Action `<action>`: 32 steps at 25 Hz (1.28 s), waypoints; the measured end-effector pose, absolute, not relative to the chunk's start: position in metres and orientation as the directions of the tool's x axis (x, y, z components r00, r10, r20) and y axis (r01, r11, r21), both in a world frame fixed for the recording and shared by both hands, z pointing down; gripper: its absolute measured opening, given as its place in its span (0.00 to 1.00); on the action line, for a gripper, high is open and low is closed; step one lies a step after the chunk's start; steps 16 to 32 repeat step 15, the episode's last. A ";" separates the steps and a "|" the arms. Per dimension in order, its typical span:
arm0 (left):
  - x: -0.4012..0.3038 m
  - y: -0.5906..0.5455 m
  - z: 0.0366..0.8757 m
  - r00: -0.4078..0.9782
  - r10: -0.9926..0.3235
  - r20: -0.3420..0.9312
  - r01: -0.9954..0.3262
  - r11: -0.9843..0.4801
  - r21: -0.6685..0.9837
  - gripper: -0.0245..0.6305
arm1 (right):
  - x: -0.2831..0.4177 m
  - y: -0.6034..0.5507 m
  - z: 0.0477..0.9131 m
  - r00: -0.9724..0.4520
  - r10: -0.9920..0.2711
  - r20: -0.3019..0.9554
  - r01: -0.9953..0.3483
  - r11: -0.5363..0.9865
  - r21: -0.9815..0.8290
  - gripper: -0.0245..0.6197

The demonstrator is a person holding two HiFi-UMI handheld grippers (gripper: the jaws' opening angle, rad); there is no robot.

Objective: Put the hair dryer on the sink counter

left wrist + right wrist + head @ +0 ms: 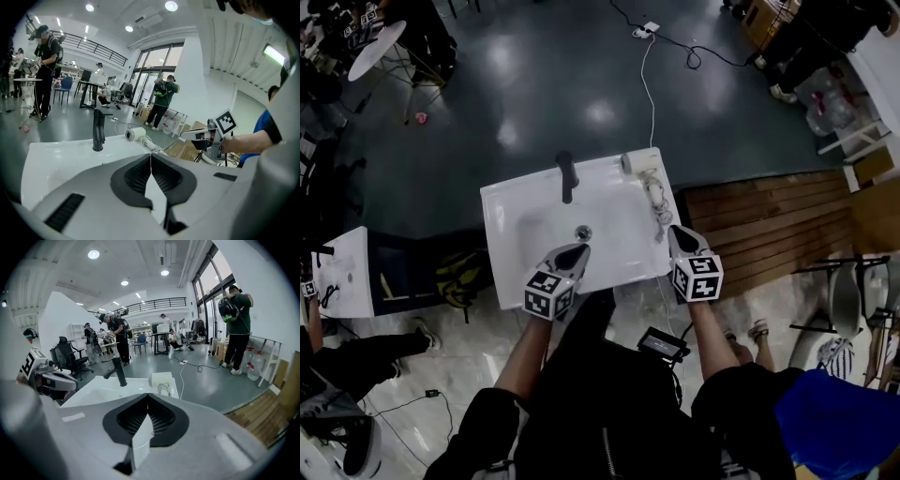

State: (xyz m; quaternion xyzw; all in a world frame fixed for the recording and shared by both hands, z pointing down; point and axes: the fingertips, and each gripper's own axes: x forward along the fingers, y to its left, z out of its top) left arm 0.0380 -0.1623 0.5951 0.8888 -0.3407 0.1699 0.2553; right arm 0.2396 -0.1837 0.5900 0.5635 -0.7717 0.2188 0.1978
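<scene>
The white hair dryer (pixel 636 162) lies on the back right corner of the white sink counter (pixel 502 202), its cord (pixel 657 202) bunched along the right edge. The left gripper view shows the hair dryer (pixel 135 134) beyond the black faucet (pixel 98 130). In the right gripper view the hair dryer (pixel 161 379) rests just ahead. My left gripper (pixel 577 251) is shut and empty over the front of the basin. My right gripper (pixel 680 232) is shut and empty at the counter's front right, short of the cord.
A black faucet (pixel 567 175) stands at the back middle of the basin. A wooden deck (pixel 769 225) lies to the right, and a second sink (pixel 342 272) to the left. A power strip (pixel 650 29) and cable run across the floor behind. People stand around the room.
</scene>
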 end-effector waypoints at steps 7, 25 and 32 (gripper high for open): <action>0.037 -0.151 0.592 0.719 -0.515 0.467 -0.684 -0.647 0.338 0.06 | 0.240 -0.167 0.587 -0.276 -0.785 0.555 -0.959 0.262 -0.107 0.05; 0.045 -0.144 0.586 0.727 -0.509 0.461 -0.674 -0.658 0.337 0.06 | 0.245 -0.157 0.583 -0.268 -0.785 0.559 -0.961 0.256 -0.103 0.05; 0.045 -0.144 0.586 0.727 -0.509 0.461 -0.674 -0.658 0.337 0.06 | 0.245 -0.157 0.583 -0.268 -0.785 0.559 -0.961 0.256 -0.103 0.05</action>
